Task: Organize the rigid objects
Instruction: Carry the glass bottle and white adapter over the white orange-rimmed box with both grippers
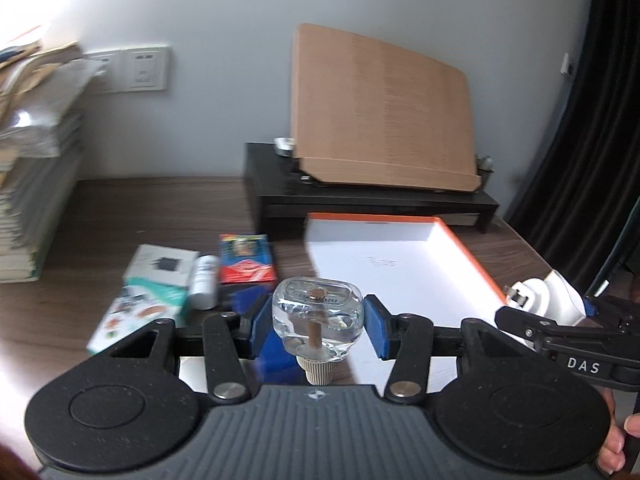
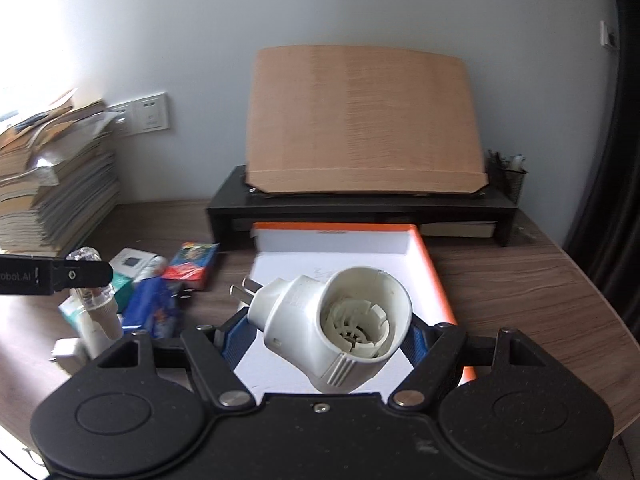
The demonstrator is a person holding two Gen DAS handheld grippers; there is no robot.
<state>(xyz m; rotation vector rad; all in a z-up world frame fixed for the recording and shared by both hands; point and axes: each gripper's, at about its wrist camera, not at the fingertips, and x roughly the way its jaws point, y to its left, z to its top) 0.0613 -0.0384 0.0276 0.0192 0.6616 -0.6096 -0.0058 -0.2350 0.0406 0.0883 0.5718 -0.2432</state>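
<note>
1. Desk (image 2: 520,280): dark wood-grain top; it carries all items listed below.
2. Wooden board (image 2: 360,120): leans tilted on a black riser shelf (image 2: 360,212) at the desk's back edge.
3. Stack of books (image 2: 52,184): occupies the back left corner of the desk.
4. Box lid (image 2: 434,276): white inside, orange rim, lying open side up just in front of the riser.
5. Right gripper (image 2: 326,338): jaws pinch a white plug-in adapter (image 2: 332,320), held above the box lid's near edge, prongs pointing left.
6. Left gripper (image 1: 318,326): blue pads clamp a clear glass bottle (image 1: 318,316) by its sides, ribbed cap toward the camera, beside the lid's left edge.
7. Small boxes: red-and-blue carton (image 1: 246,260), teal-and-white box (image 1: 156,280) and white tube (image 1: 204,282) lie grouped left of the lid.
</note>
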